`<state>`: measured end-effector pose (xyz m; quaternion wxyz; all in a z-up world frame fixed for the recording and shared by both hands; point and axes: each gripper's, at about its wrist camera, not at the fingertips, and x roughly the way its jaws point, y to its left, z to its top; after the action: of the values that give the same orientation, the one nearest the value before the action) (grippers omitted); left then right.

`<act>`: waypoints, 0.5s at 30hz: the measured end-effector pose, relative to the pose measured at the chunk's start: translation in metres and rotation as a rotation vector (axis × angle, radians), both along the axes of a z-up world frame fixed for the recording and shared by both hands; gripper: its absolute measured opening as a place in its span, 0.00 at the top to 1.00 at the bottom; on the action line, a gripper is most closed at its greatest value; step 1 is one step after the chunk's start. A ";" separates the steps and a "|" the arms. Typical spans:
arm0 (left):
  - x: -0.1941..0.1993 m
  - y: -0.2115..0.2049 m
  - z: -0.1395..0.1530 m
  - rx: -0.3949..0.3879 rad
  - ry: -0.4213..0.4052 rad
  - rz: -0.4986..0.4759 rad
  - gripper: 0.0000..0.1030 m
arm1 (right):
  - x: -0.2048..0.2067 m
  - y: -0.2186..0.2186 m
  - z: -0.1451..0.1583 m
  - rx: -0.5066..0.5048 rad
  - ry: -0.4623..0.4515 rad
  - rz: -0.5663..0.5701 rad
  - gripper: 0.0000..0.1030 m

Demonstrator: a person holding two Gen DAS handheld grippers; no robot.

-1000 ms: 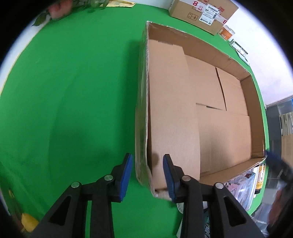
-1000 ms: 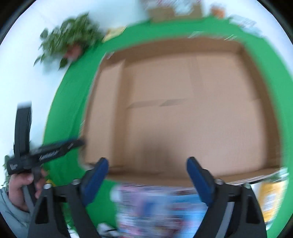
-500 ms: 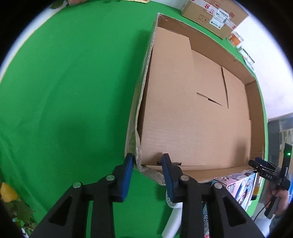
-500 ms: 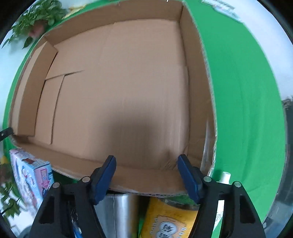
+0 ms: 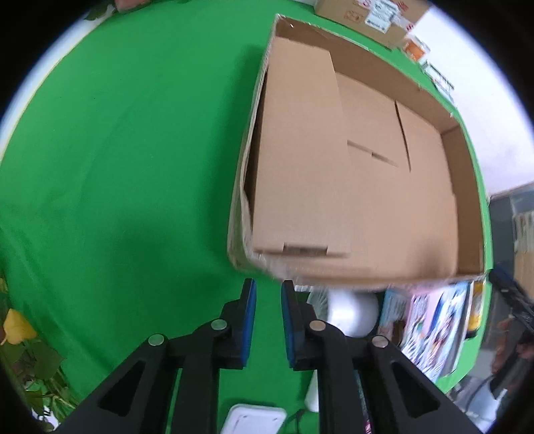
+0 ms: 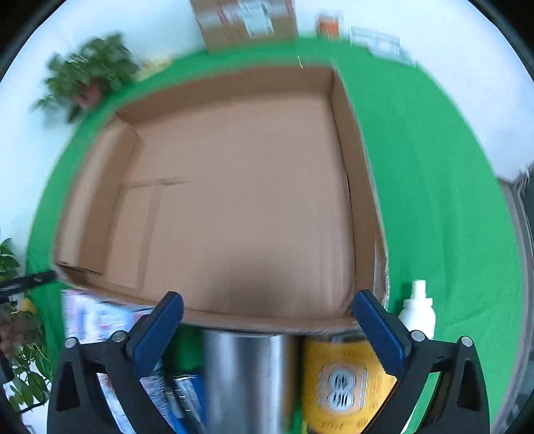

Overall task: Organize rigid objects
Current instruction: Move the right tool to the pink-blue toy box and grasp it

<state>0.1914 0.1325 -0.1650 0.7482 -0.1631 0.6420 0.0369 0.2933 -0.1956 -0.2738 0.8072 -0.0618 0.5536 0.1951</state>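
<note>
The steel cylinder (image 6: 245,380) and yellow container (image 6: 347,384) run off the bottom edge, their tops hidden behind the cardboard box (image 6: 213,313); the container's print is blurred, and the far parcel's (image 6: 247,20) labels are unreadable

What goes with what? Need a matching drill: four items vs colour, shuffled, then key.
Items:
1. box
2. can
3. bottle
4. cloth

Colours:
A. white
B. green
C. brown
D. silver

Pairs: 1-C, 2-D, 3-A, 4-B
</note>
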 end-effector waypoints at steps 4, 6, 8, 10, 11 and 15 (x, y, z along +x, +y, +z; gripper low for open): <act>-0.023 -0.002 0.027 -0.031 -0.116 -0.006 0.85 | -0.039 0.006 0.030 0.043 -0.022 0.024 0.00; -0.028 -0.007 0.051 0.017 -0.193 -0.022 0.58 | -0.061 0.008 0.051 0.080 -0.055 0.019 0.00; -0.039 -0.014 0.078 0.108 -0.306 -0.022 0.18 | -0.085 0.029 0.082 0.121 -0.073 0.017 0.00; -0.058 -0.018 0.107 0.164 -0.492 -0.024 0.16 | -0.096 0.045 0.109 0.166 -0.096 0.029 0.01; -0.065 -0.021 0.115 0.164 -0.536 -0.050 0.16 | -0.094 0.056 0.114 0.184 -0.107 0.042 0.09; -0.078 -0.023 0.110 0.029 -0.511 -0.116 0.16 | -0.119 0.084 0.131 0.243 -0.126 0.065 0.13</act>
<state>0.1132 0.1090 -0.0552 0.8891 -0.1193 0.4401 -0.0394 0.1746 -0.1114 -0.1424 0.8351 0.0063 0.4719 0.2825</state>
